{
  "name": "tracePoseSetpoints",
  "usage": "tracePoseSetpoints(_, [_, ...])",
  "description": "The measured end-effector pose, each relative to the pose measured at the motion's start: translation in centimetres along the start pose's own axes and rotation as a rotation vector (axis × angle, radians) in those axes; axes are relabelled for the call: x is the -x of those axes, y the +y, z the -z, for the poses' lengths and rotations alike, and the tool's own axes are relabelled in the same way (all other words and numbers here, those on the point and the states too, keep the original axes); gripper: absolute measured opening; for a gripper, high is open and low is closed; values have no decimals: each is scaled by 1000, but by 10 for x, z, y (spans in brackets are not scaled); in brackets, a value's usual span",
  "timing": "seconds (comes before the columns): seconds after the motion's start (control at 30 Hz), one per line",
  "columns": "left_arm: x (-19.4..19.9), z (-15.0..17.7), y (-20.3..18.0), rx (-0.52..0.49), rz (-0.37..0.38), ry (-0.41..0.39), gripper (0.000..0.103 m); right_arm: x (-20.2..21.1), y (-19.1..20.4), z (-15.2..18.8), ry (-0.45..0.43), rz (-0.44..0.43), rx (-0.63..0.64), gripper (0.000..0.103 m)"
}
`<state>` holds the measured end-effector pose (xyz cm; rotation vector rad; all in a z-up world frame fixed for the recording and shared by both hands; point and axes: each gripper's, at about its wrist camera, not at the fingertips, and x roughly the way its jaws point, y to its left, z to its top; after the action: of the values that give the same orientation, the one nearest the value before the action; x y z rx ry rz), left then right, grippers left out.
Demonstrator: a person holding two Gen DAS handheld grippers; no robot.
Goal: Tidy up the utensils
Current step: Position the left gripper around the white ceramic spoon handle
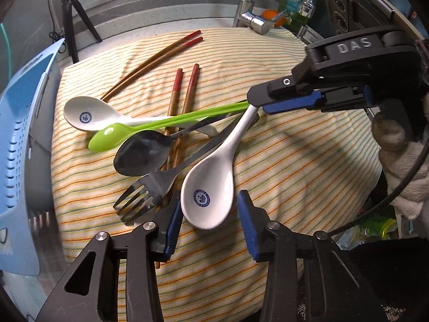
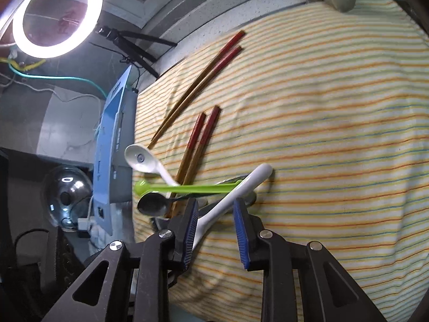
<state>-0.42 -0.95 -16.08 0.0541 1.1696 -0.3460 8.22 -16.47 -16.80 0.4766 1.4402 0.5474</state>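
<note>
A: Which writing can be read?

B: The raised letters "DAS" are seen on the black body of the right gripper [image 1: 258, 106], at the far right of the left wrist view. A round blue emblem is printed in the bowl of the near white spoon [image 1: 211, 187] and also in the far white spoon [image 1: 88, 115]; its small characters cannot be read.

A: How are the jaws found?

B: The left gripper [image 1: 207, 221] is wide open, and the bowl of the near white spoon lies between its blue pads [image 1: 248, 222] without being pressed. The right gripper is also opened in its own view; the handle of that spoon passes between the fingers, against the left pad, but a real grip cannot be told.

A: Where are the utensils placed?

B: They are piled in the middle of the striped cloth [image 1: 295, 177]. The green spoon [image 1: 112, 138], the dark metal spoon [image 1: 142, 153] and the fork [image 1: 142, 190] are crossed over one pair of red-tipped chopsticks [image 1: 185, 94]. A second pair of chopsticks [image 1: 161, 56] lies farther, just apart from the pile.

A: And the room?

B: A blue perforated rack [image 1: 24, 134] is seen at the left, a chrome faucet [image 1: 252, 8] at the far side, a tripod [image 1: 69, 18] at far left, and a lit ring light [image 2: 57, 13] in the right wrist view.
</note>
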Motion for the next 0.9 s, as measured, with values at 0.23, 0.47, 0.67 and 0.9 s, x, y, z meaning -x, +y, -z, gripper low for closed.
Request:
tracePoseSetpoints(0.23, [-3, 1, -3, -22, 9, 9, 39, -20, -7, 6, 51, -37, -49, 25])
tracePoseSetpoints(0.47, [-4, 4, -2, -28, -14, 15, 39, -33, -11, 1, 63, -58, -95, 24])
tracePoseSetpoints(0.67, [-2, 3, 8, 38, 55, 0, 35, -33, -9, 0, 58, -65, -104, 17])
tracePoseSetpoints(0.9, [0, 4, 14, 77, 94, -10, 35, -34, -9, 2, 57, -67, -90, 11])
